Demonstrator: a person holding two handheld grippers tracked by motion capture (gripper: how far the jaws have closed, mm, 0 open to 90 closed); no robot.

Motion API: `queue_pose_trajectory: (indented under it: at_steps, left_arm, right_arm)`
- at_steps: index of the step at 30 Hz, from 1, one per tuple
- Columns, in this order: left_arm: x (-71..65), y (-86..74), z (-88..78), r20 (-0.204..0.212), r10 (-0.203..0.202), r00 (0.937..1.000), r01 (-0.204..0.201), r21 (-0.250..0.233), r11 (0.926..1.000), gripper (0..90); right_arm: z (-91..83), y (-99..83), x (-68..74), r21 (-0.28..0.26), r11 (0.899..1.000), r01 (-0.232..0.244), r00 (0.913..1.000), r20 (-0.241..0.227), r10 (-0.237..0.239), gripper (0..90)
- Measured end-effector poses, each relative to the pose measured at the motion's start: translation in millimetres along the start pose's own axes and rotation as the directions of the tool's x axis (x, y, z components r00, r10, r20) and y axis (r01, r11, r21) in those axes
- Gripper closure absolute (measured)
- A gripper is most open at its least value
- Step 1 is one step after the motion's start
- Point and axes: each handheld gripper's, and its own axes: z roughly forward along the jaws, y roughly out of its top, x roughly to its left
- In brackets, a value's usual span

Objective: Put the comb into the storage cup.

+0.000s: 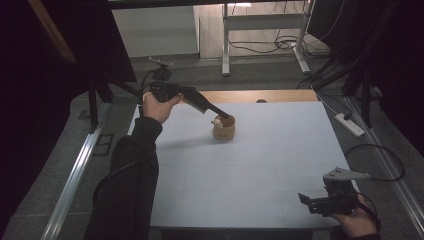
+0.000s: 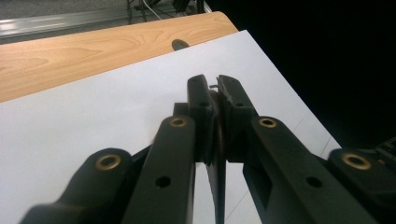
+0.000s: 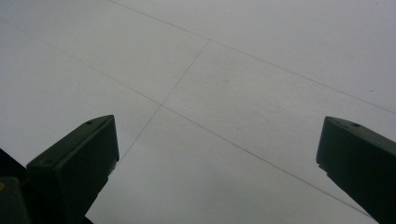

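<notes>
Clearly the left tongs (image 1: 224, 115) were pinching a thin brown piece (image 2: 217, 135) edge-on, just above the cup (image 1: 223, 129) below their tips; the right tongs (image 1: 306, 199), spread and empty, hung well apart over the counter (image 1: 280, 165).

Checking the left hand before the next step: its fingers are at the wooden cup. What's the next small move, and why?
Probably a short, straight lift. The left gripper reaches down to the rim of the small wooden cup, and in the left gripper view its fingers are shut on a thin brown edge, apparently the cup's wall. The right gripper rests open near the table's front corner, well apart.
</notes>
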Motion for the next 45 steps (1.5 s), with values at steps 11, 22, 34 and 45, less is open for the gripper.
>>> queue_pose_trajectory:
  at_steps: [11,22,34,45]
  left_arm:
    - [2.1,-0.8,8.4,-0.005,-0.001,1.0000,0.001,0.016,0.9999,83.8]
    - [2.4,-2.7,20.8,-0.003,0.000,1.0000,0.000,0.035,0.9994,83.8]
    - [4.5,-5.1,31.5,-0.013,0.002,0.9999,-0.001,0.059,0.9983,83.8]
    - [4.9,-7.4,40.3,-0.017,-0.001,0.9999,0.002,0.077,0.9970,83.7]
  right_arm:
    - [0.7,0.3,0.7,0.010,1.000,0.004,1.0000,0.001,-0.004,0.0]
    - [1.4,0.4,1.0,0.017,1.000,0.007,1.0000,0.002,-0.007,0.0]
    - [1.8,0.5,1.3,0.021,1.000,0.012,0.9999,-0.001,-0.012,0.0]
    - [2.6,0.7,1.9,0.029,0.999,0.015,0.9999,0.000,-0.015,0.0]
